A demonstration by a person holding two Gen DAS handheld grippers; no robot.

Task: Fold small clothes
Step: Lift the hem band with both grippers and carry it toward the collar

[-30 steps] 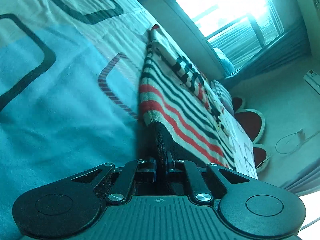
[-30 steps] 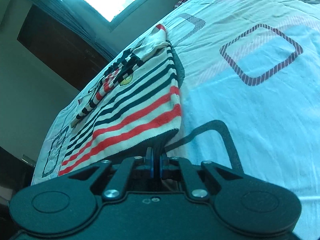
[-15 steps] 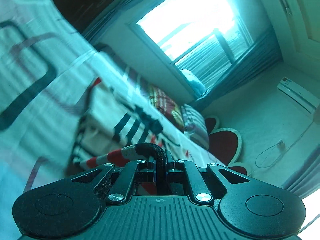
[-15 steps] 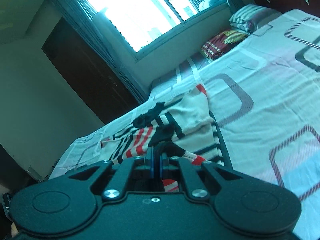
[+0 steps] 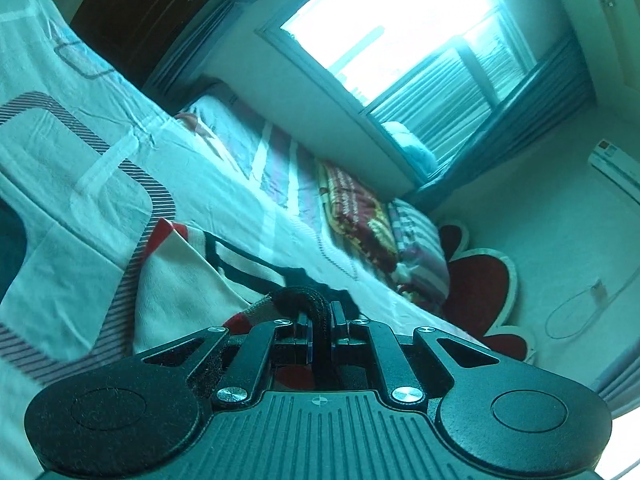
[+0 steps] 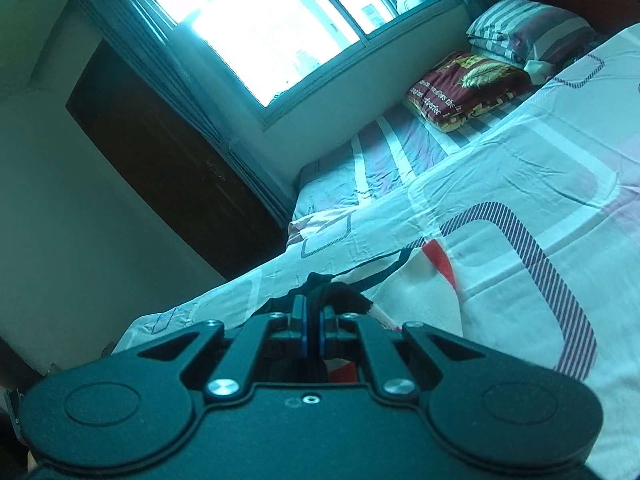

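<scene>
Closest to the lens, the left tongs [image 5: 319,330] are clamped on a dark ribbed hem of the striped sweater [image 5: 188,280], the knit bunching up over the closed jaws. The right tongs [image 6: 313,320] pinch the same dark hem at its other corner, jaws equally tight on the cloth.

A second ago the sweater lay flat ahead of both tongs, its red and navy stripes spread along the bed sheet [image 5: 80,168]. Now the hem has been lifted and carried forward, so only the cream upper part with a red shoulder patch shows just beyond the tongs, while the striped lower half hangs beneath them. That suggests the bottom-to-top fold is roughly midway: the hem probably needs laying down near the collar before release.

Further ahead of the tongs the patterned sheet stretches on, then a folded maroon blanket [image 6: 468,88] and a striped pillow [image 6: 528,28] lie near the headboard [image 5: 476,292]. Beyond them is the bright window [image 6: 256,20]. No container appears in either view.
</scene>
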